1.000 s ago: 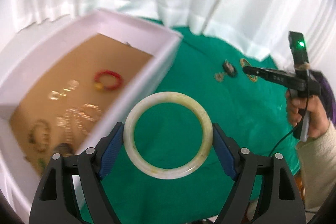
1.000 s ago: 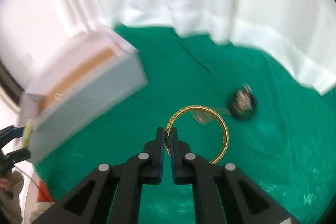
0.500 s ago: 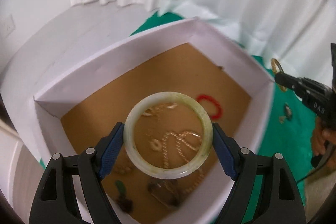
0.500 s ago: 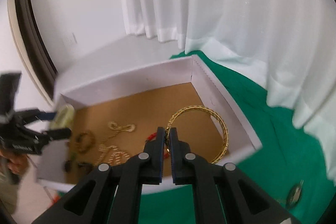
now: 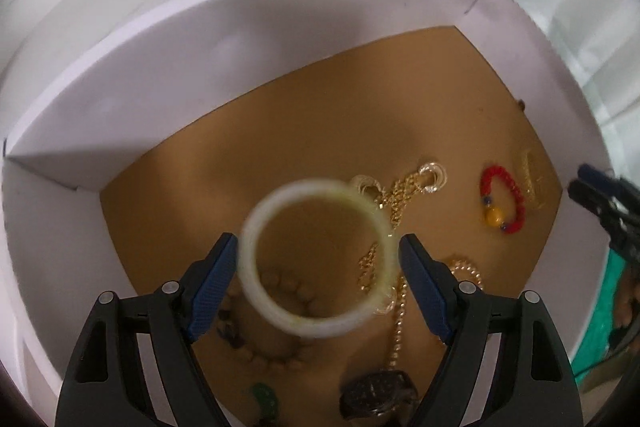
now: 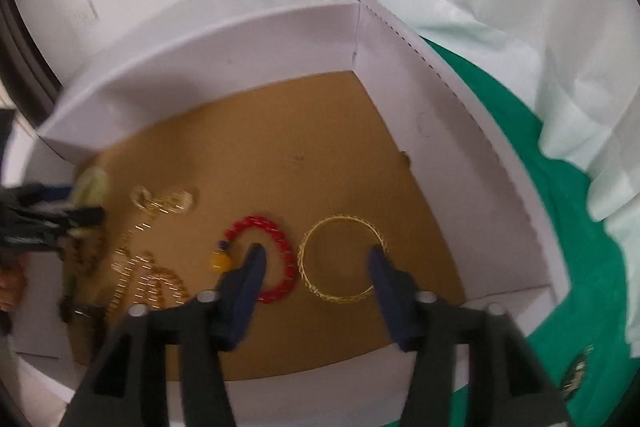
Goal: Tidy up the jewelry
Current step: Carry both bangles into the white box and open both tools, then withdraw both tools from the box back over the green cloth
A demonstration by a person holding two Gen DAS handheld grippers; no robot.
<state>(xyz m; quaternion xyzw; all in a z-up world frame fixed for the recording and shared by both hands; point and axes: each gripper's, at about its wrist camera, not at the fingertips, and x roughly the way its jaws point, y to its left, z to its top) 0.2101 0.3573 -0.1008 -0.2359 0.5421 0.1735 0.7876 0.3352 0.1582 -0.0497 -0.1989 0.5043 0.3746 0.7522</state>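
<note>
Over the white box [image 5: 240,67], my left gripper [image 5: 316,237] points down with a pale jade bangle [image 5: 316,323] between its blue pads. The bangle is blurred and tilted while the fingers are sharp, and it looks loose in a slim gap. The jaws of my right gripper [image 6: 315,247] are opening, with nothing pressed between the pads. A thin gold bangle [image 6: 342,216] lies flat on the brown floor of the box [image 6: 200,67], below the fingertips. The right wrist view shows the left gripper [image 6: 48,223] and jade bangle [image 6: 92,183] at the left edge.
On the box floor lie a red bead bracelet [image 6: 276,293], gold chains [image 5: 400,195], a brown bead bracelet [image 5: 272,355], a dark watch [image 5: 376,399] and a green pendant [image 5: 266,397]. Green cloth [image 6: 560,227] with one small piece [image 6: 576,371] lies right of the box. White curtains hang behind.
Both grippers moved from over the green cloth to over the box and sank. The right jaws parted and the gold bangle dropped to the box floor. The jade bangle now tilts and blurs.
</note>
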